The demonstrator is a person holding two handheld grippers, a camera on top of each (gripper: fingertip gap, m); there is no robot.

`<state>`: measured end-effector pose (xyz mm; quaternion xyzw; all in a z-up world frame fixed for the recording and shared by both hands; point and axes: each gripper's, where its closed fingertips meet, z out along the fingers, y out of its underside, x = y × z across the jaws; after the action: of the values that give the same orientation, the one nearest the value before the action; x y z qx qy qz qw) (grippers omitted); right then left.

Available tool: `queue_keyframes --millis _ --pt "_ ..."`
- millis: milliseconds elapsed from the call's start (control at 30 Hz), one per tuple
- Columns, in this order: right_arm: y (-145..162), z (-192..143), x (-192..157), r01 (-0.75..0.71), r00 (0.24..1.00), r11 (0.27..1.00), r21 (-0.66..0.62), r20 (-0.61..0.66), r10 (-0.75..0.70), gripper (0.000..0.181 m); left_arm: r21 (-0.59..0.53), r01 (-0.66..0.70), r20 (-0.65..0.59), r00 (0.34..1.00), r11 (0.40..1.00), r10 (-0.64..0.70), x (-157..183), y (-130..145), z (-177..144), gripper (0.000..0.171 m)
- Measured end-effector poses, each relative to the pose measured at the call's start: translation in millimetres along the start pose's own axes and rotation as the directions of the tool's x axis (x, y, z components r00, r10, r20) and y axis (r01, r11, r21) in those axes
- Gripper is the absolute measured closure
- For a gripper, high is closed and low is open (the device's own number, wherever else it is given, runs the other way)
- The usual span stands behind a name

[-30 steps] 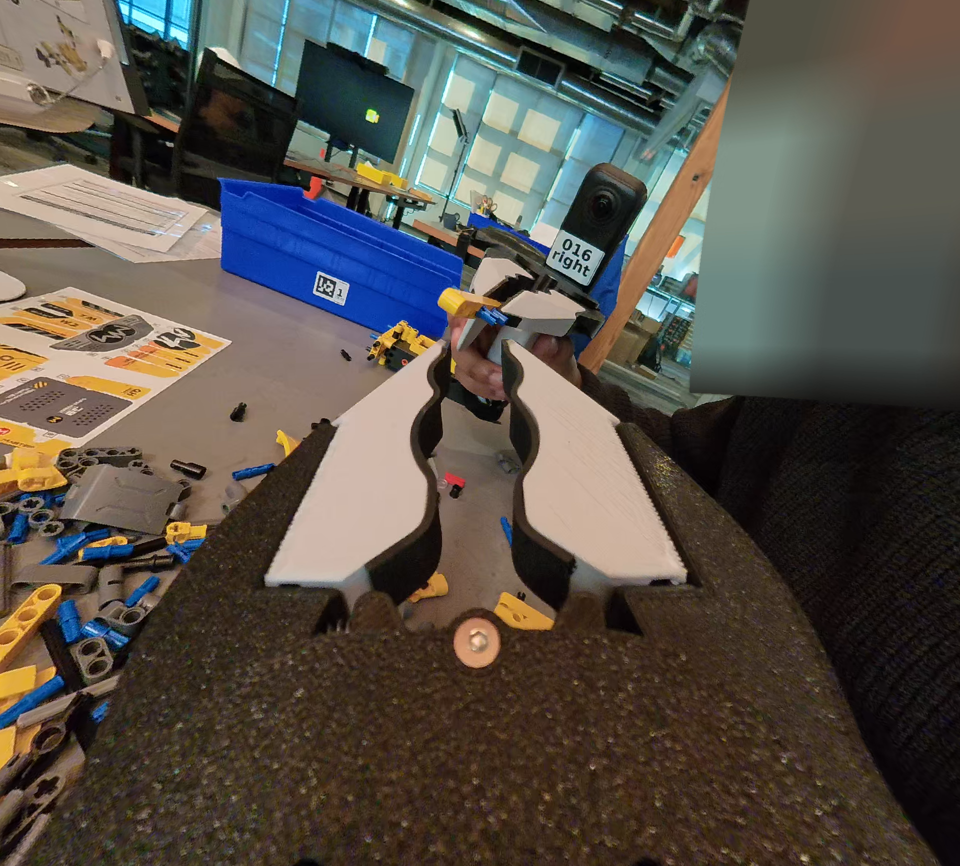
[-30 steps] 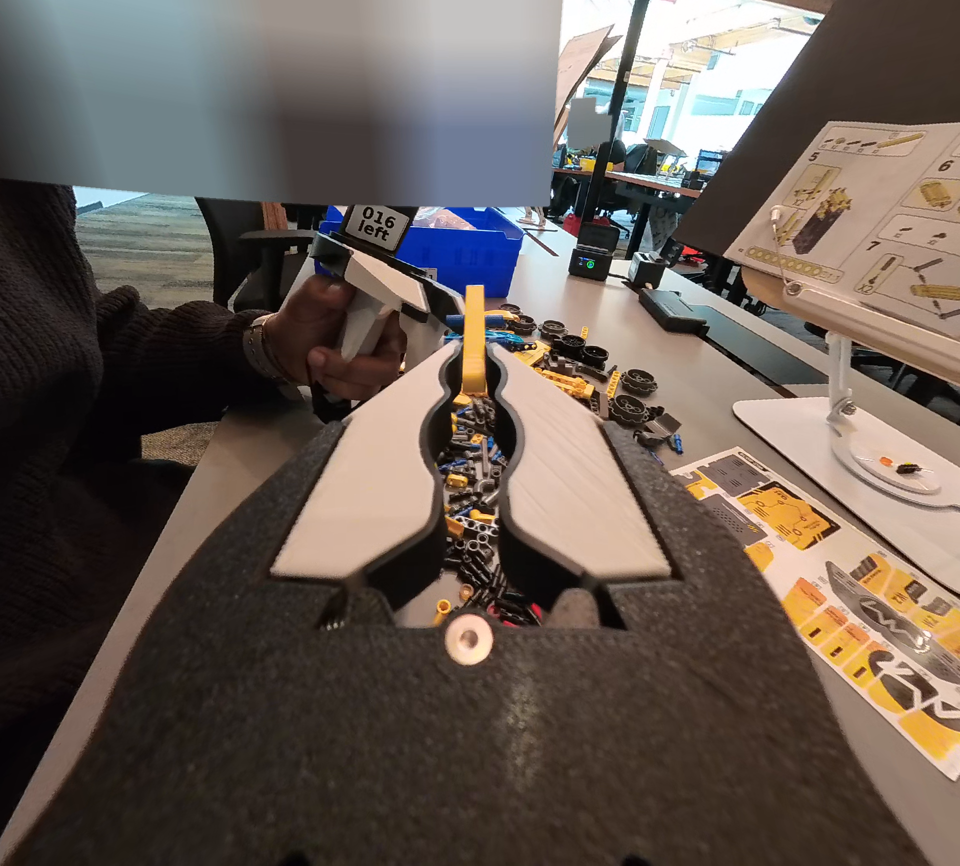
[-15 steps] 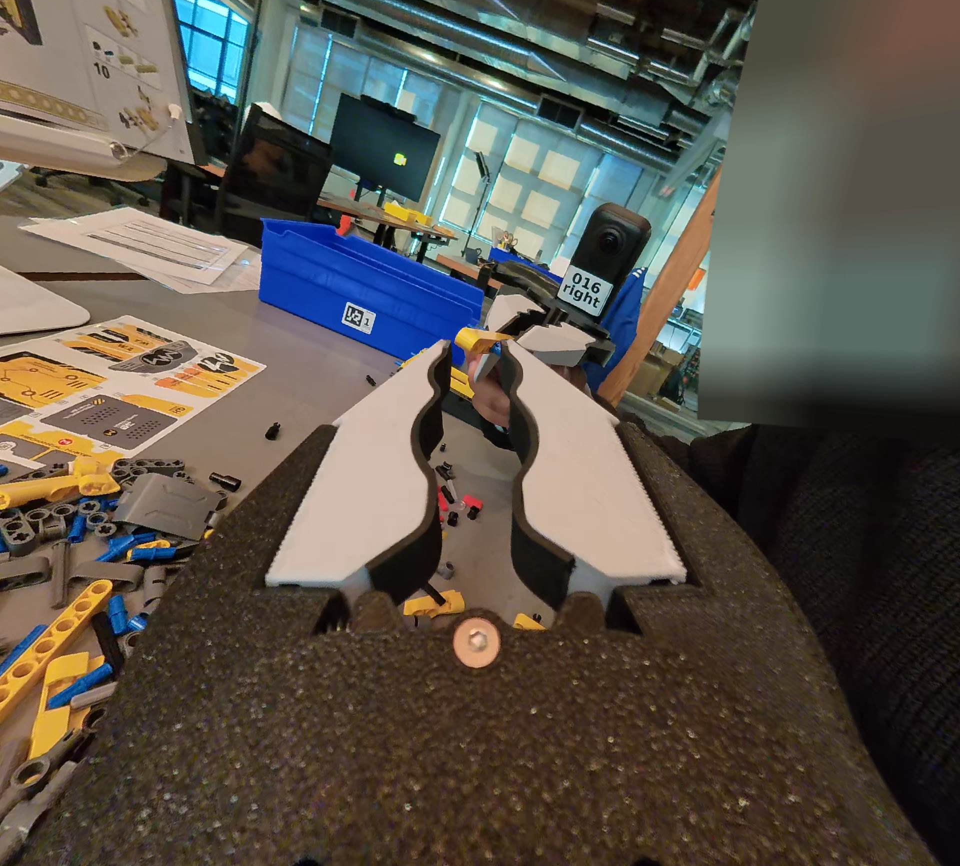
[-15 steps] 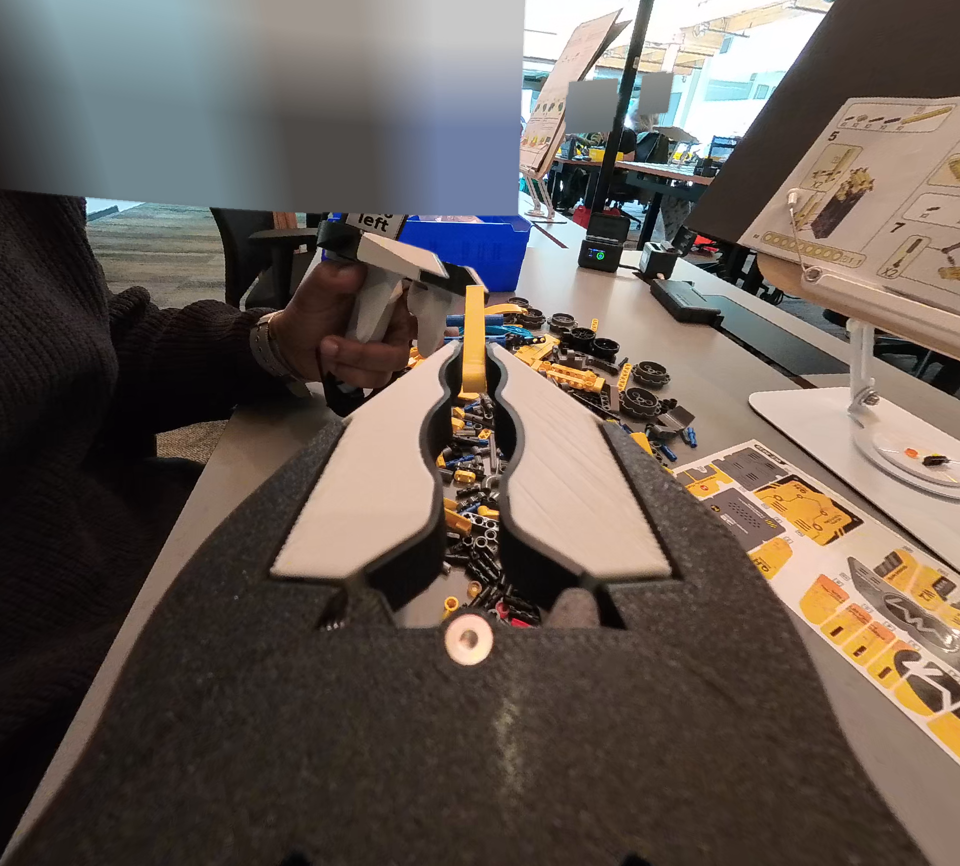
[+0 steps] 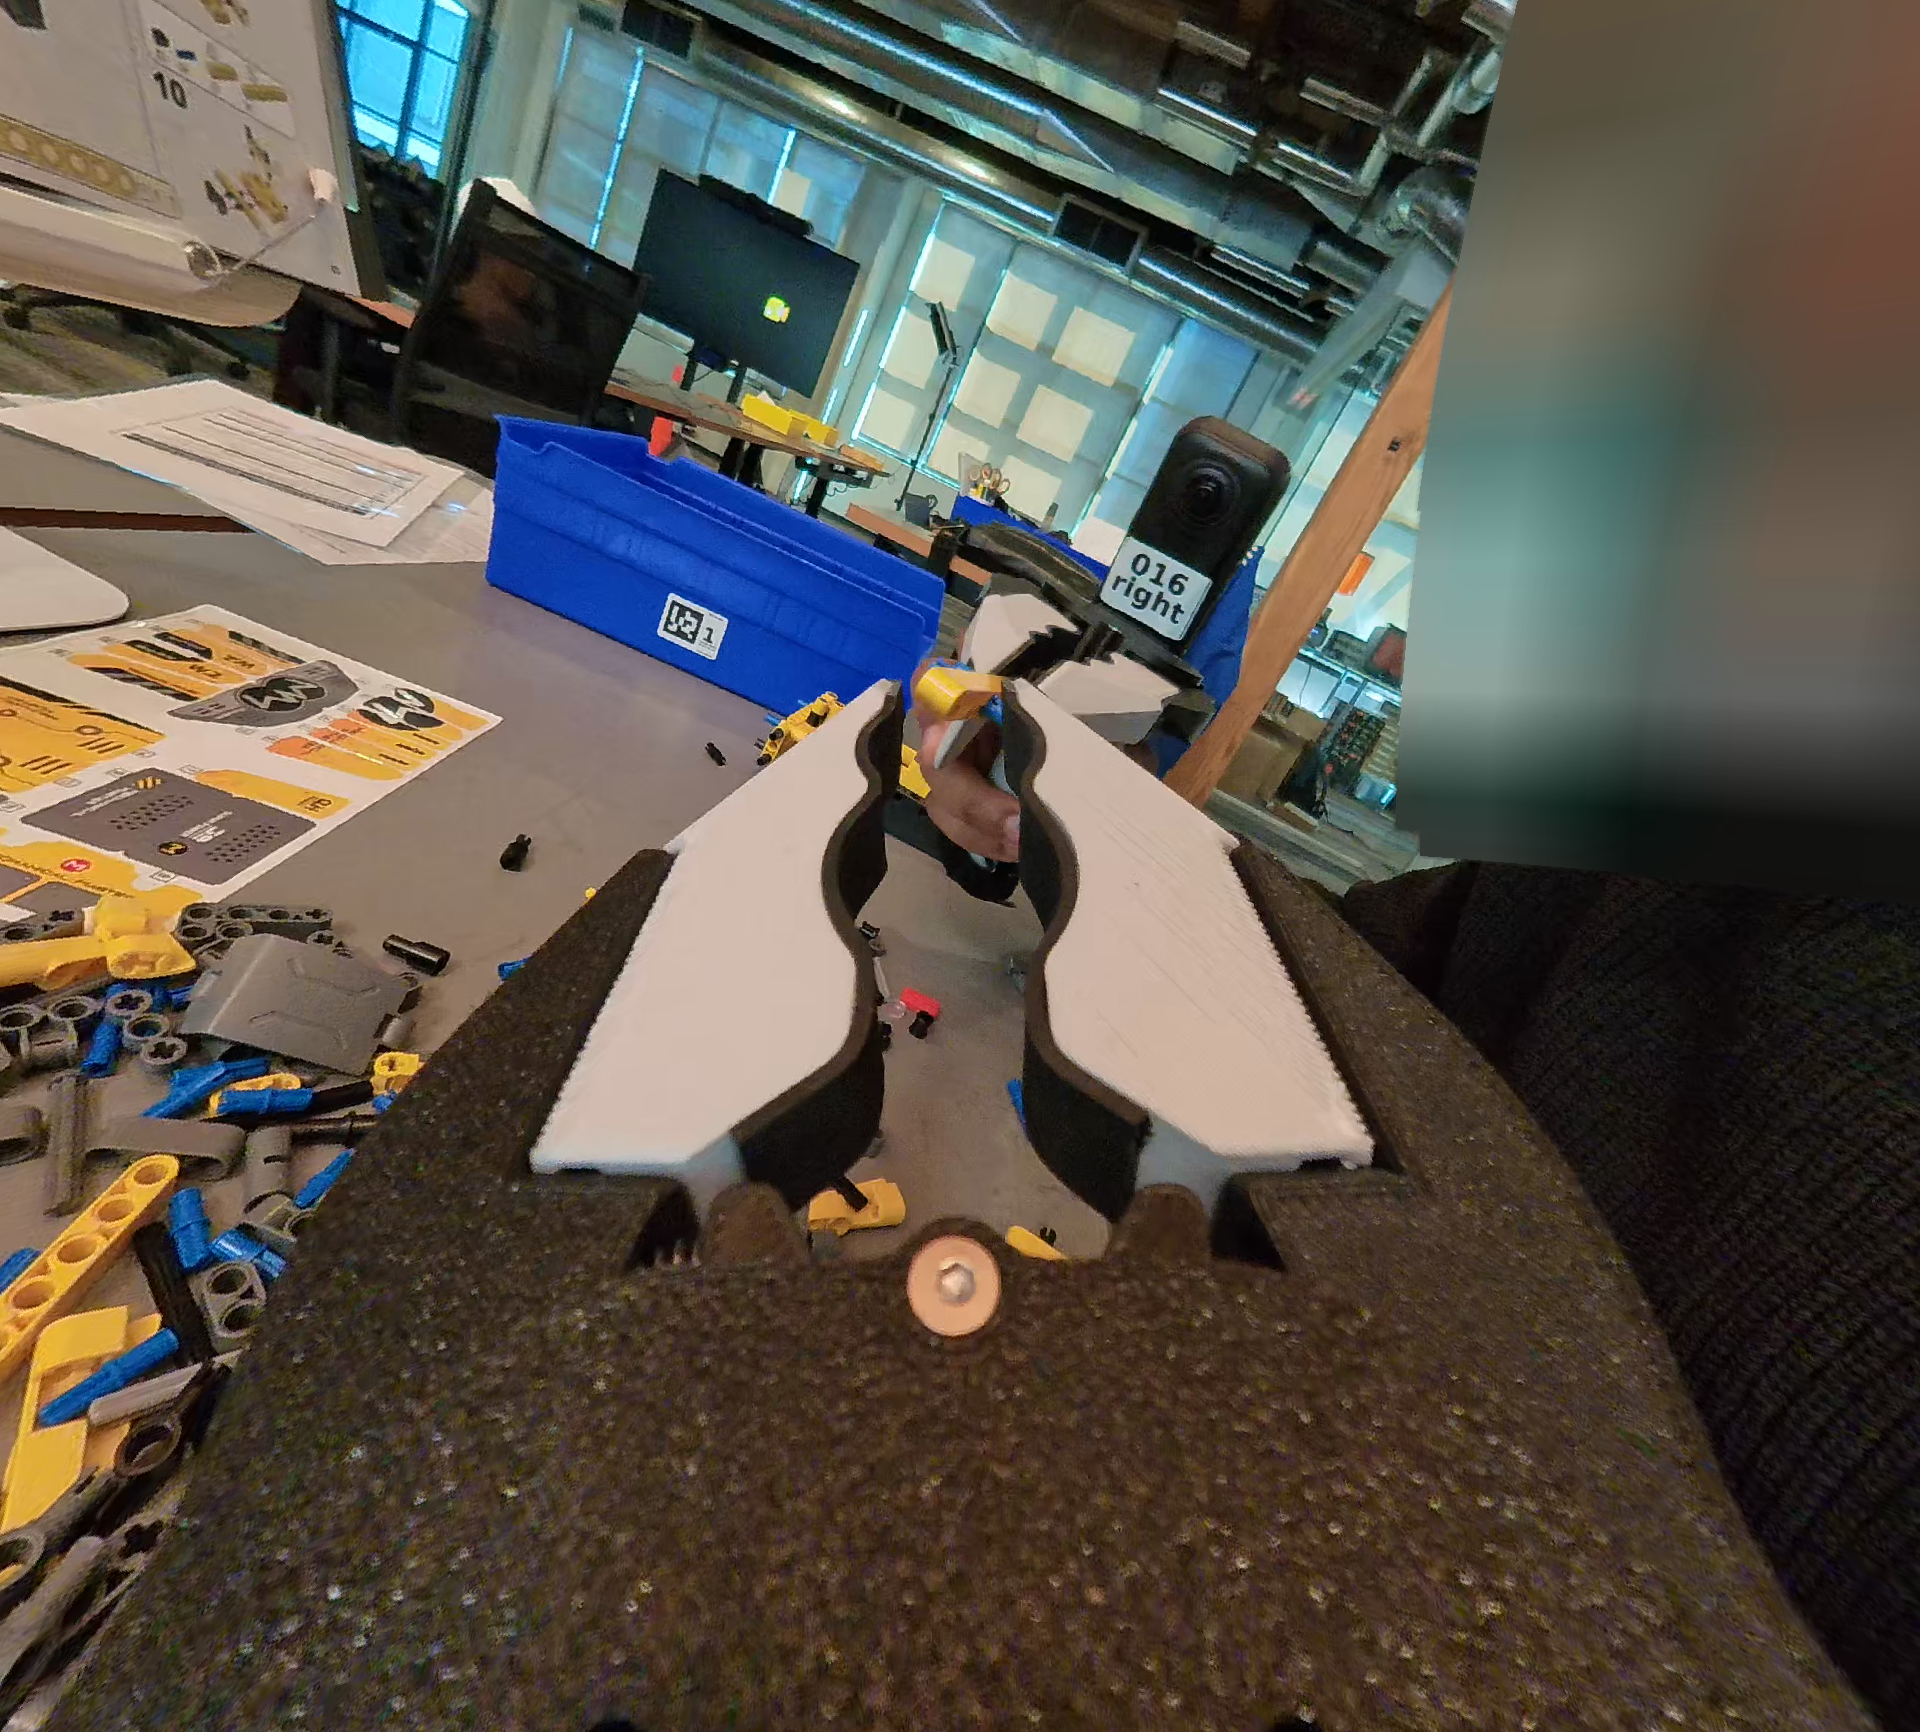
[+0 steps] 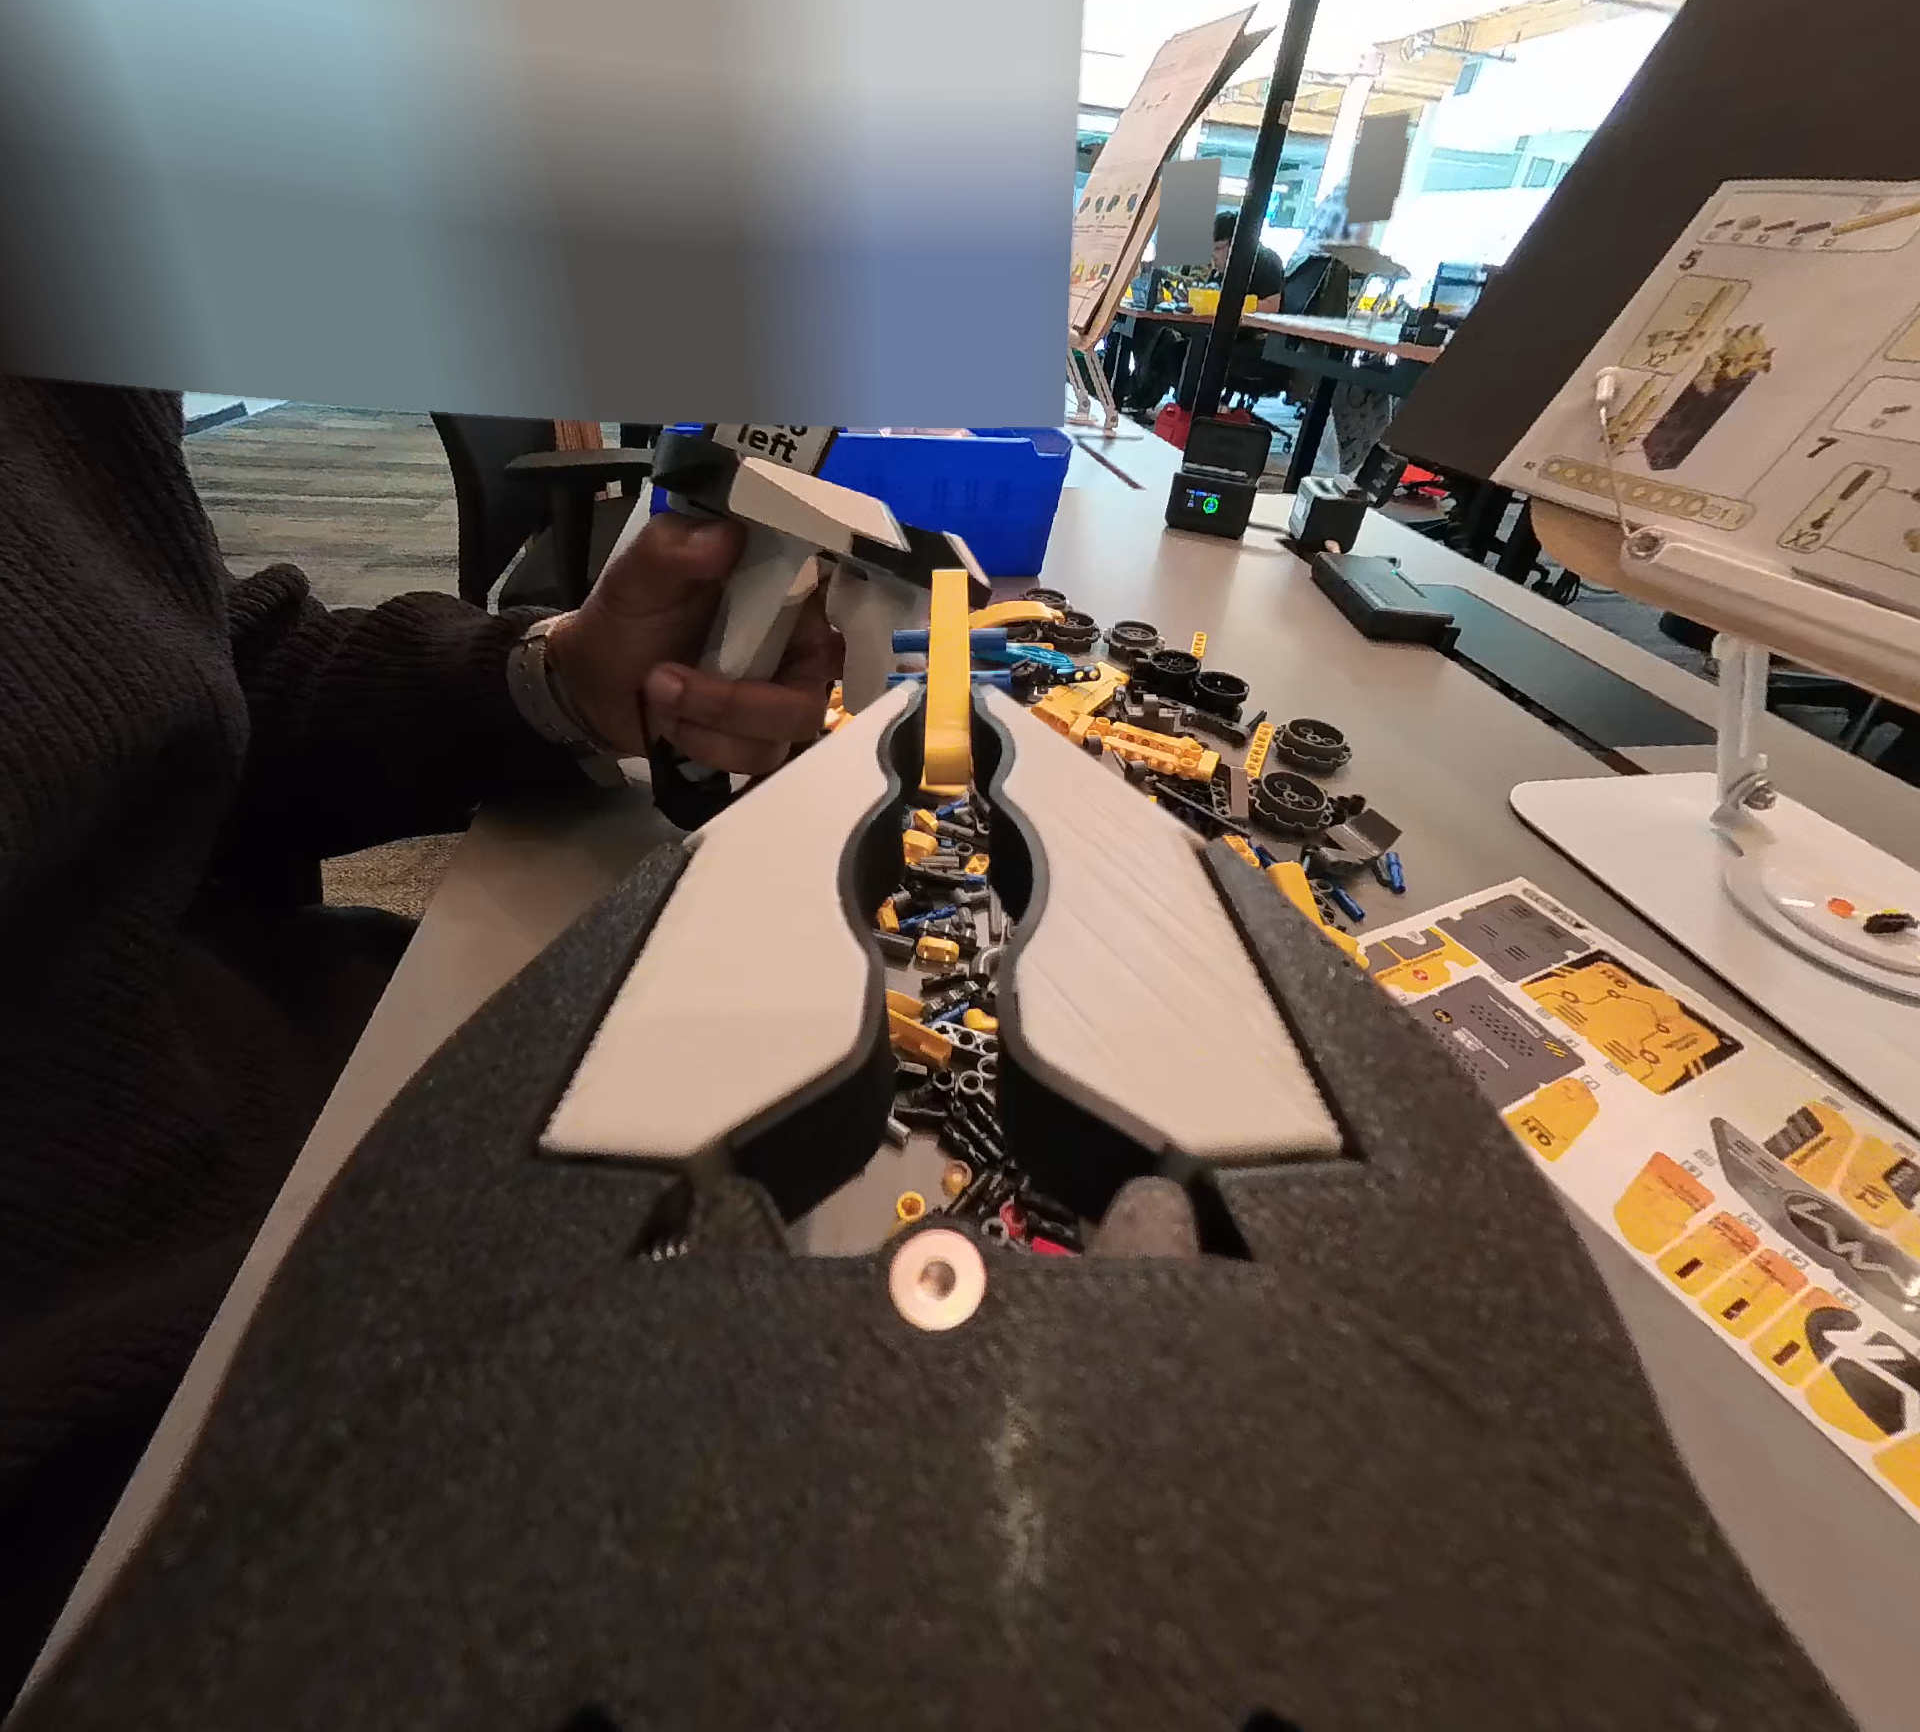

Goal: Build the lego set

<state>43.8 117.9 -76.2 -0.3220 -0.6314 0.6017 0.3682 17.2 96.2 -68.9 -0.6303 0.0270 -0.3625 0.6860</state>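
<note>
My right gripper [image 6: 945,726] is shut on a long yellow beam [image 6: 948,674] that stands upright out of its tips, with blue pins [image 6: 914,641] across it. In the left wrist view the beam's end [image 5: 948,693] shows just past my left gripper's tips [image 5: 953,726]. The left jaws stand a little apart with nothing seen between them. The right gripper's body [image 5: 1101,695] is held in a hand just beyond. In the right wrist view the left gripper [image 6: 810,529], also in a hand, points at the beam's top.
Loose yellow, blue and grey parts [image 5: 125,1111] lie in a pile, also seen in the right wrist view [image 6: 1143,726] with black wheels [image 6: 1288,794]. A sticker sheet [image 5: 208,747], a blue bin [image 5: 665,560] and an instruction stand [image 6: 1766,394] are on the grey table. A dark-sleeved arm lies along the near edge. The grippers' ends are close to 4 cm from one another.
The two grippers have drawn together. The beam's end has come from above the left tips to level with them. The jaws' spacing has not changed.
</note>
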Motion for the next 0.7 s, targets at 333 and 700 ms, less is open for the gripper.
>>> queue_keyframes --millis 333,700 --pt "-29.9 -57.4 74.8 -0.021 0.937 0.984 0.178 -0.34 0.082 0.174 -0.013 -0.017 0.013 1.0 1.0 0.017 -0.8 2.4 0.7 0.153" --pt "-32.0 -50.6 63.9 -0.024 0.954 0.982 0.189 -0.288 0.078 0.174 -0.041 -0.05 0.032 0.998 0.998 0.051 -2.4 6.8 2.7 0.153"
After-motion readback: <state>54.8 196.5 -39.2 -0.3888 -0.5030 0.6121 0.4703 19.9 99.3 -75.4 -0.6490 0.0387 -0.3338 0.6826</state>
